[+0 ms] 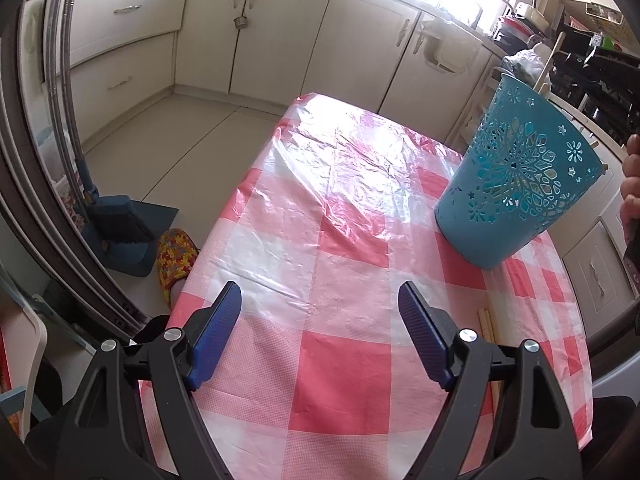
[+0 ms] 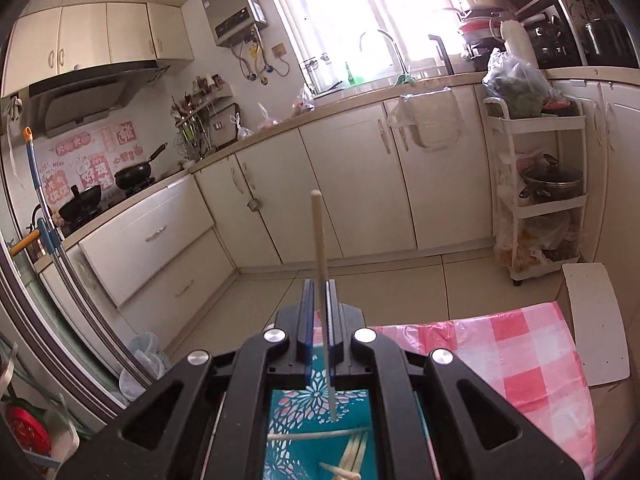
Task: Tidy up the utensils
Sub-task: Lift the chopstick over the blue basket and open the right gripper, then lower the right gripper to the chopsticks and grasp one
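In the left wrist view a teal perforated basket (image 1: pixel 516 184) stands on the right side of a table under a pink checked cloth (image 1: pixel 320 240). My left gripper (image 1: pixel 319 288) hovers open over the cloth with nothing between its blue pads. Two pale chopsticks (image 1: pixel 486 320) lie on the cloth beside its right finger. In the right wrist view my right gripper (image 2: pixel 320 284) is shut on one chopstick (image 2: pixel 319 236), which stands upright. Its lower end hangs over the basket (image 2: pixel 288 412), directly below. Several chopsticks (image 2: pixel 352 452) lie inside the basket.
A person's hand (image 1: pixel 632 184) shows at the right edge. A broom and dustpan (image 1: pixel 120 228) and a patterned slipper (image 1: pixel 176 256) are on the floor left of the table. Cabinets (image 2: pixel 352 184) line the walls. A white trolley (image 2: pixel 540 200) stands to the right.
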`<state>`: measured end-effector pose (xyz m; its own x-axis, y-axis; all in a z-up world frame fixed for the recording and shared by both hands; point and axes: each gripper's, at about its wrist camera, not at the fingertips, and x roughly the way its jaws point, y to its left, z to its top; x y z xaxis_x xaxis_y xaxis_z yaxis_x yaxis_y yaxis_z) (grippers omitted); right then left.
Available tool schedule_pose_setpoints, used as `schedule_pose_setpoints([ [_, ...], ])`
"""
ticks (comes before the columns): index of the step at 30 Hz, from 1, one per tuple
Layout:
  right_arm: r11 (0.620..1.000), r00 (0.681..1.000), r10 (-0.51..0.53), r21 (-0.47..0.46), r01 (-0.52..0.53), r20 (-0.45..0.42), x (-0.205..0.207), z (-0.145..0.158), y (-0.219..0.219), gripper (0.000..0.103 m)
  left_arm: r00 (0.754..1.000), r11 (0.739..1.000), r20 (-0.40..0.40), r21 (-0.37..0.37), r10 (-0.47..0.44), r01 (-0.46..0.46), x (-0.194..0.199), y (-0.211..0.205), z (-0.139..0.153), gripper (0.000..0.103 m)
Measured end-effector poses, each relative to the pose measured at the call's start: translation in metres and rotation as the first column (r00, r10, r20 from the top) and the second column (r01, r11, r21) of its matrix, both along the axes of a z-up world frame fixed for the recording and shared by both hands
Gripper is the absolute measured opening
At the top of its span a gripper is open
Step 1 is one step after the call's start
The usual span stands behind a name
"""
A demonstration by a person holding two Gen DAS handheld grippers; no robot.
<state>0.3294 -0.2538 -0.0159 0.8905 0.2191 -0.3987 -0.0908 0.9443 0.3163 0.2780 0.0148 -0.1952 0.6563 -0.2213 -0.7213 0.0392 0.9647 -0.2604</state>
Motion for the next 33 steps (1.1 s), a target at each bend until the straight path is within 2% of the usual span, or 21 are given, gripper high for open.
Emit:
schedule_pose_setpoints([
  [4, 0.999, 1.0, 0.026, -0.023, -0.027, -0.014, -0.017, -0.001, -0.001, 0.006, 1.0, 1.0, 0.001, 0.0, 0.004, -0.004, 0.0, 0.001, 0.0, 0.077],
  [8, 0.999, 0.999, 0.036, -0.036, -0.035, 0.029, -0.053, 0.016, -0.011, 0.008, 1.0, 1.0, 0.002, -0.002, 0.016, -0.016, 0.0, 0.002, 0.0, 0.077],
  [9, 0.999, 0.998, 0.032, -0.035, -0.031, 0.045, -0.063, 0.021, -0.015, 0.01, 1.0, 1.0, 0.003, -0.002, 0.019, -0.019, -0.001, 0.002, 0.0, 0.077],
  [13, 0.999, 0.994, -0.002, -0.052, 0.008, 0.105, -0.116, 0.034, -0.03, 0.028, 1.0, 1.0, 0.009, 0.005, 0.026, -0.026, -0.001, 0.001, 0.0, 0.077],
  [15, 0.997, 0.995, -0.015, -0.075, 0.023, 0.103, -0.141, 0.027, -0.034, 0.03, 1.0, 1.0, 0.011, 0.012, 0.027, -0.028, -0.002, 0.0, 0.001, 0.077],
  [17, 0.995, 0.998, -0.016, -0.098, 0.021, 0.056, -0.156, 0.008, -0.033, 0.031, 0.999, 0.999, 0.014, 0.019, 0.03, -0.03, -0.002, -0.001, 0.001, 0.077],
  [20, 0.99, 0.995, 0.004, -0.138, -0.018, -0.1, -0.164, -0.043, -0.023, 0.031, 0.999, 0.999, 0.02, 0.027, 0.035, -0.035, -0.003, -0.001, 0.002, 0.077],
  [23, 0.992, 0.964, 0.029, -0.113, -0.061, -0.263, -0.163, -0.093, -0.013, 0.031, 0.999, 0.999, 0.027, 0.04, 0.034, -0.035, -0.004, -0.003, 0.002, 0.077],
  [25, 0.991, 0.943, 0.043, -0.108, -0.082, -0.329, -0.161, -0.116, -0.004, 0.03, 0.999, 0.998, 0.031, 0.053, 0.026, -0.028, -0.005, -0.005, 0.003, 0.077],
  [28, 0.987, 0.921, 0.074, -0.103, -0.122, -0.382, -0.154, -0.136, 0.013, 0.03, 0.999, 0.997, 0.033, 0.074, 0.01, -0.012, -0.005, -0.009, 0.003, 0.077],
  [33, 0.982, 0.907, 0.099, -0.106, -0.155, -0.41, -0.14, -0.145, 0.032, 0.03, 0.999, 0.996, 0.033, 0.084, -0.002, -0.001, -0.005, -0.01, 0.004, 0.077],
])
